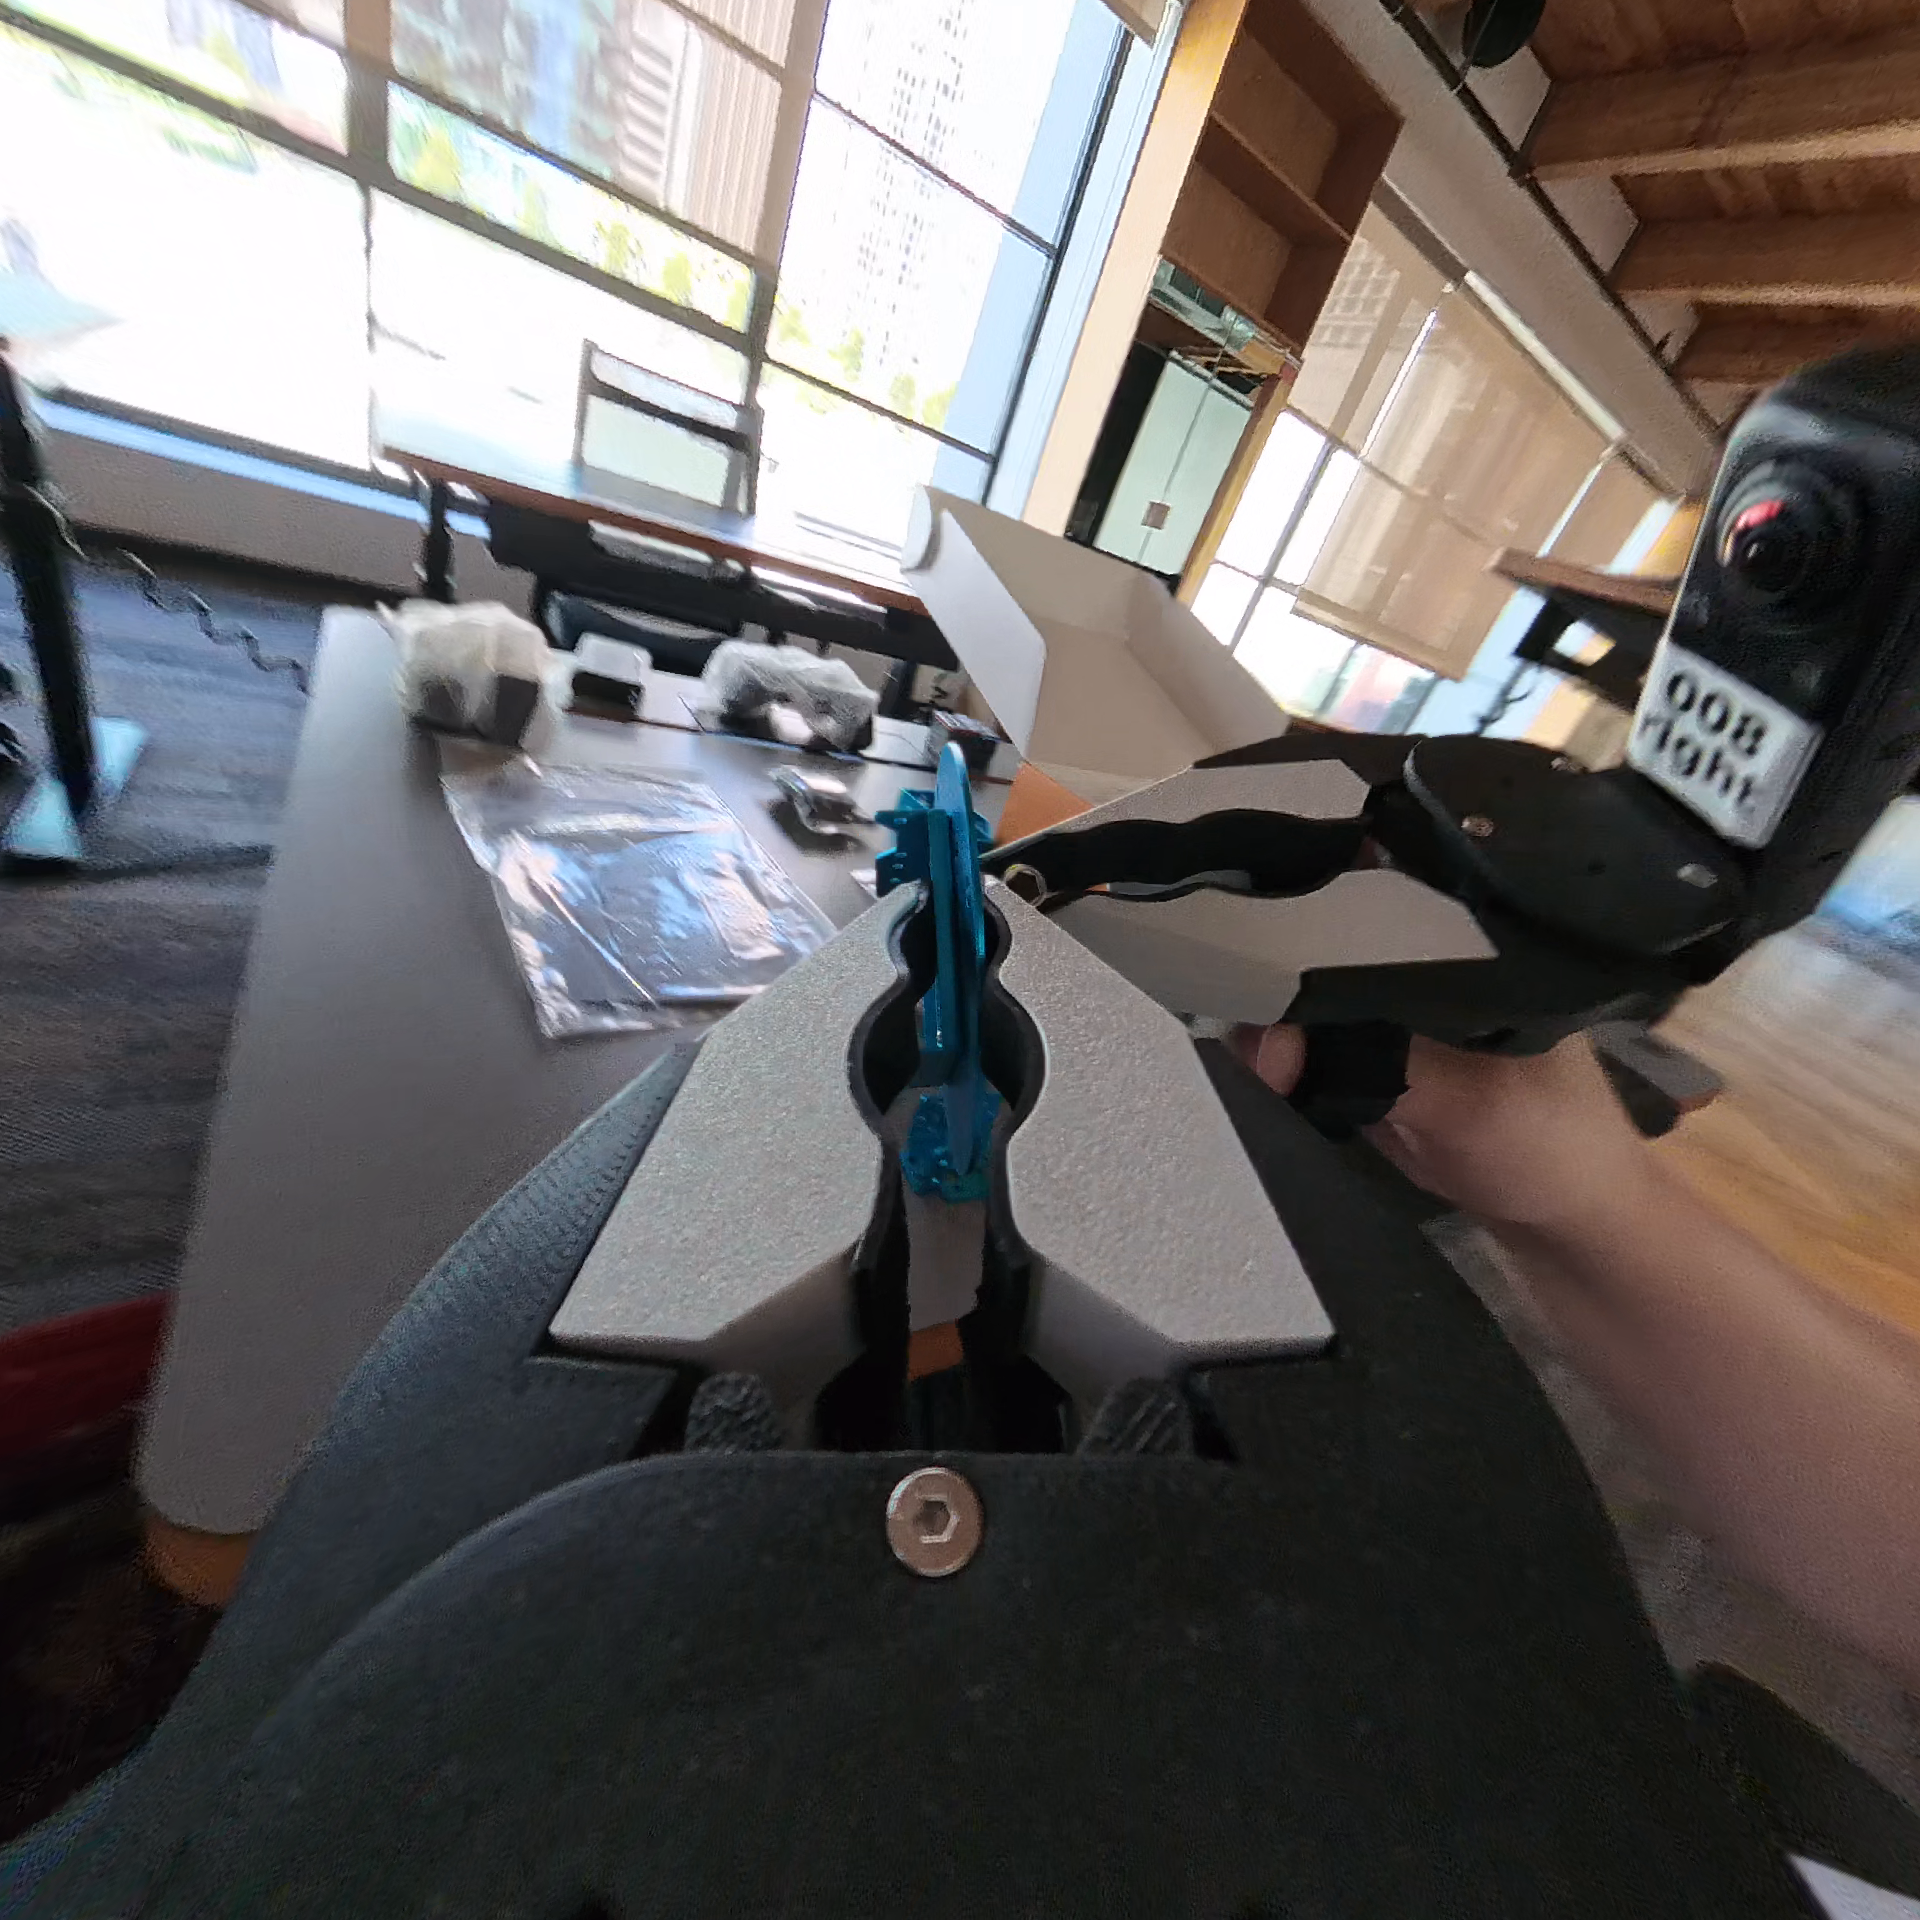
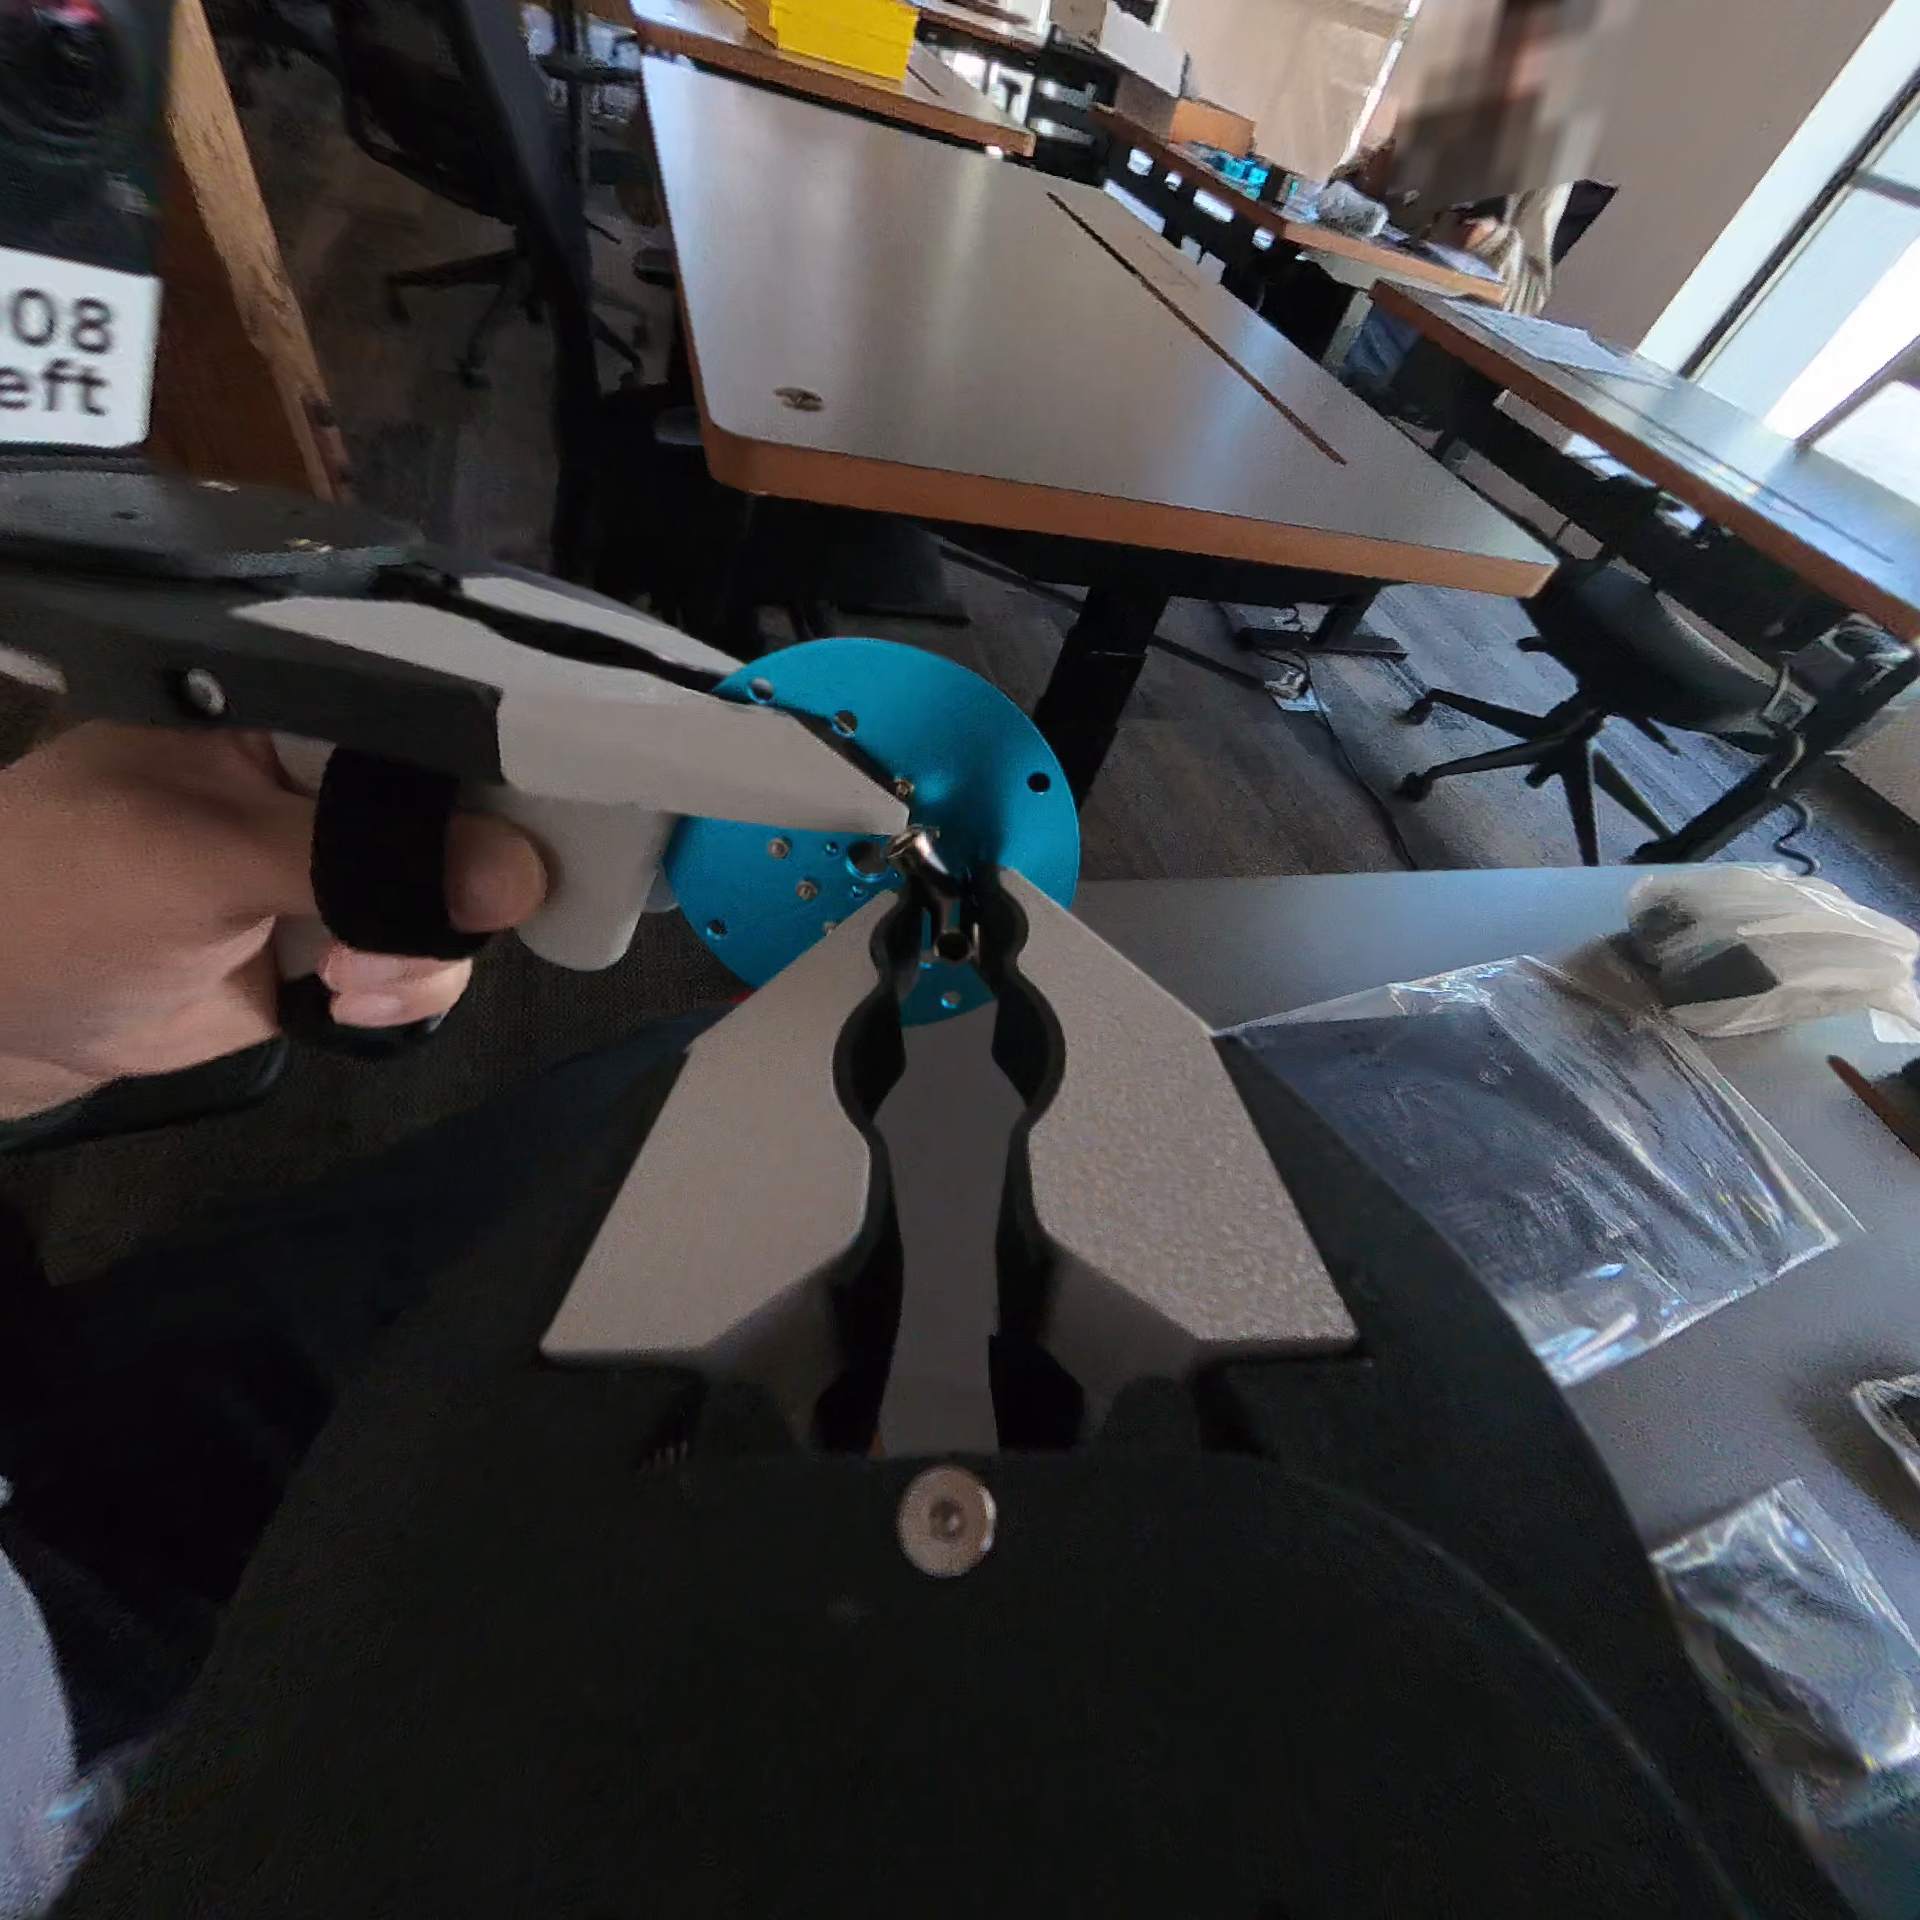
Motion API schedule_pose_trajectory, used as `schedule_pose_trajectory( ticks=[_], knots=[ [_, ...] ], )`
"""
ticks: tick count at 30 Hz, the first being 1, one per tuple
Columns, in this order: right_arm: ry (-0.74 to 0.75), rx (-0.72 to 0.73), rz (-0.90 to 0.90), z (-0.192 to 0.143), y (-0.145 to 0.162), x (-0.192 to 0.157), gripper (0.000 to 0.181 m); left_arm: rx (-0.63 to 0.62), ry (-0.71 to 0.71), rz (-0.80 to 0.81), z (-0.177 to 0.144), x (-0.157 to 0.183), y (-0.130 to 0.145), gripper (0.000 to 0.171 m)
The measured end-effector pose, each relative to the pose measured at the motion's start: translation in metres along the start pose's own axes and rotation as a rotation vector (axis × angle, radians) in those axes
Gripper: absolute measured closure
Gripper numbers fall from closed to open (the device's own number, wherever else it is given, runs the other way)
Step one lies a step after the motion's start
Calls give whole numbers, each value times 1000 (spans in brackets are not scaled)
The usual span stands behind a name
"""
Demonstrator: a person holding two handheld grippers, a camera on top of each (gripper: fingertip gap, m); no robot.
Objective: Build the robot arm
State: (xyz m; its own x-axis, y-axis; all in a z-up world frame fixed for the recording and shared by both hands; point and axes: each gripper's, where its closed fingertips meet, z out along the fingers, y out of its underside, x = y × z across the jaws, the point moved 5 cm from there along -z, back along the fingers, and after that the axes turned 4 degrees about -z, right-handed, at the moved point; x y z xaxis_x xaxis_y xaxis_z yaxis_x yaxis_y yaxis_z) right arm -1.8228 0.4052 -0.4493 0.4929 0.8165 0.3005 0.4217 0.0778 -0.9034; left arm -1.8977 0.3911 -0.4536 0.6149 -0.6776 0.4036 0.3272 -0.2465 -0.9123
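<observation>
Your left gripper is clamped on a blue metal disc, held edge-on between its grey fingers and raised above the desk. In the right wrist view the disc shows its flat face, drilled with many small holes, with the left gripper's jaw crossing its upper left part.

Your right gripper is closed to a narrow gap on a small metal screw. The screw's tip sits at the disc face near its centre, touching or just short of it; the frames do not settle which. In the left wrist view the right gripper comes in from the right, its tips just beside the disc.

Your hands grip the handles; a black strap runs over one finger of the left.

On the desk, behind the disc: a clear plastic bag with a dark sheet inside, lying flat mid-desk. Two white-wrapped bundles near the far edge. An open white cardboard box at the far right corner.
</observation>
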Motion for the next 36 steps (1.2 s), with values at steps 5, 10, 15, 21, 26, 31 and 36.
schedule_pose_trajectory(
  ticks=[5,10,15,21,26,31,36],
  knots=[
    [180,-85,-267,1,27,9,174,-151,24,-392,16,-66,36,168],
    [94,-104,-50,5,47,-1,174,-266,14,-674,37,-124,61,169],
    [20,-228,144,32,80,-5,174,-427,-22,-641,52,-146,78,169],
    [123,-370,207,69,100,7,173,-603,-19,-674,60,-141,85,159],
    [171,-408,208,81,111,11,173,-761,-73,-423,53,-141,81,142],
    [162,-422,165,86,120,9,173,-779,-73,-365,29,-148,69,129],
    [74,-258,157,59,85,0,174,-730,80,-137,6,-148,33,144]
  ],
)
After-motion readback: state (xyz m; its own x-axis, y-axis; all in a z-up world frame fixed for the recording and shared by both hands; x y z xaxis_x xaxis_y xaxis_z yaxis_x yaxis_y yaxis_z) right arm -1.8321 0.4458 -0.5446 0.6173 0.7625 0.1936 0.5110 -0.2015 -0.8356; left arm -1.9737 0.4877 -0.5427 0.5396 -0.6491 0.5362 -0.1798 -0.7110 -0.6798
